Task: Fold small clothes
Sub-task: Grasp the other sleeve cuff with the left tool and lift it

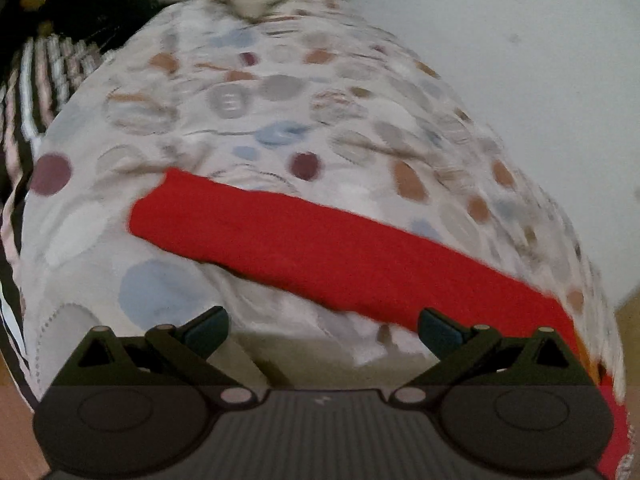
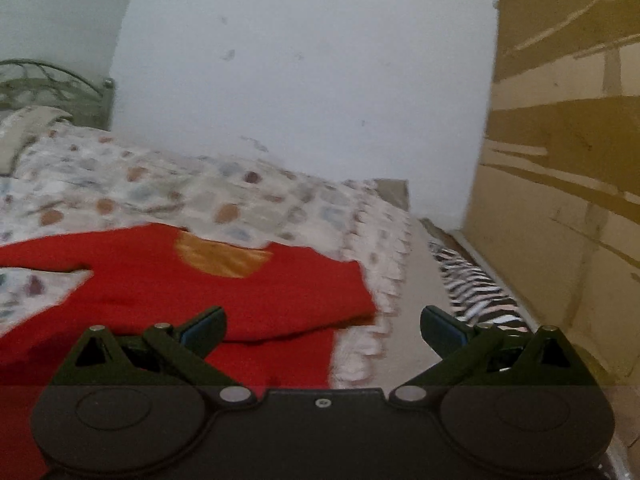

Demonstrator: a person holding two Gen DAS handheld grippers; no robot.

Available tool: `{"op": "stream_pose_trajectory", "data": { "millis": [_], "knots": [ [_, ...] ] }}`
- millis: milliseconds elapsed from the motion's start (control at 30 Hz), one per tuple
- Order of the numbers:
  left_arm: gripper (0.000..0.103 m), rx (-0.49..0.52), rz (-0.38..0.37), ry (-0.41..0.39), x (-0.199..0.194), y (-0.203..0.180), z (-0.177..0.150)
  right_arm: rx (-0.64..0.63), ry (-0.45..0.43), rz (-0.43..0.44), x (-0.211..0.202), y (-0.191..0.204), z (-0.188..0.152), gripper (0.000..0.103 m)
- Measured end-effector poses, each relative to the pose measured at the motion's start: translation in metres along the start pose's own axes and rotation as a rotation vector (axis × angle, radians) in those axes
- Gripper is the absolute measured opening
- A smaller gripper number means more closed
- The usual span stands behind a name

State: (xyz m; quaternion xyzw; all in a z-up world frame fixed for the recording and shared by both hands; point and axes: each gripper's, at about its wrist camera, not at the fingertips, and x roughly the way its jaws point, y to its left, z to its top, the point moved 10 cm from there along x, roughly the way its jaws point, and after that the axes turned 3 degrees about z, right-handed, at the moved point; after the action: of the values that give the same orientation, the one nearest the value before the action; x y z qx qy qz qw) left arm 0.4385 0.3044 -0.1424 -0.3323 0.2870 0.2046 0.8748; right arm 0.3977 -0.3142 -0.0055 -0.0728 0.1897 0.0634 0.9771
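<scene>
A small red garment [image 1: 320, 248] lies flat on a bed with a dotted cover [image 1: 248, 92]. In the left wrist view it runs as a long red band from centre-left to lower right. My left gripper [image 1: 323, 330] is open and empty, hovering just in front of the garment's near edge. In the right wrist view the red garment [image 2: 168, 292] shows an orange-yellow neck patch [image 2: 222, 258] and a folded-over edge at the right. My right gripper [image 2: 322, 330] is open and empty above the garment's right edge near the side of the bed.
A zebra-striped cloth [image 2: 476, 292] lies on the floor between the bed and cardboard boxes [image 2: 568, 160]. A white wall [image 2: 300, 80] stands behind the bed. A metal headboard [image 2: 52, 84] and pillow are at far left. Striped fabric [image 1: 36, 80] lies left of the bed.
</scene>
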Motion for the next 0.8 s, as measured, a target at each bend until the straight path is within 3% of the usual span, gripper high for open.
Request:
{"op": "stream_pose_trajectory", "data": {
  "millis": [133,267,333,400,433,500,633,800],
  "knots": [
    [0.102,-0.182,-0.026,-0.007,0.017,0.028,0.013,0.065,0.023,0.057,-0.017,0.033,-0.011,0.103],
    [0.099,-0.319,-0.020,-0.058,0.027,0.043,0.025,0.073,0.054,0.057,-0.033,0.056,-0.029,0.103],
    [0.075,-0.379,0.038,-0.104,0.028,0.052,0.031,0.092,0.073,0.053,-0.038,0.059,-0.037,0.103],
    [0.060,-0.449,0.076,-0.126,0.033,0.062,0.034,0.115,0.088,0.055,-0.040,0.057,-0.045,0.103],
    [0.041,-0.486,0.087,-0.135,0.035,0.067,0.034,0.124,0.092,0.053,-0.042,0.056,-0.047,0.103],
    [0.018,-0.516,0.107,-0.145,0.039,0.076,0.035,0.139,0.095,0.043,-0.042,0.052,-0.052,0.103],
    [0.011,-0.479,0.097,-0.195,0.033,0.072,0.041,0.170,0.107,0.025,-0.041,0.038,-0.061,0.103],
    [0.010,-0.198,0.027,-0.338,0.004,0.014,0.069,0.193,0.098,0.020,-0.038,0.029,-0.067,0.103]
  ]
}}
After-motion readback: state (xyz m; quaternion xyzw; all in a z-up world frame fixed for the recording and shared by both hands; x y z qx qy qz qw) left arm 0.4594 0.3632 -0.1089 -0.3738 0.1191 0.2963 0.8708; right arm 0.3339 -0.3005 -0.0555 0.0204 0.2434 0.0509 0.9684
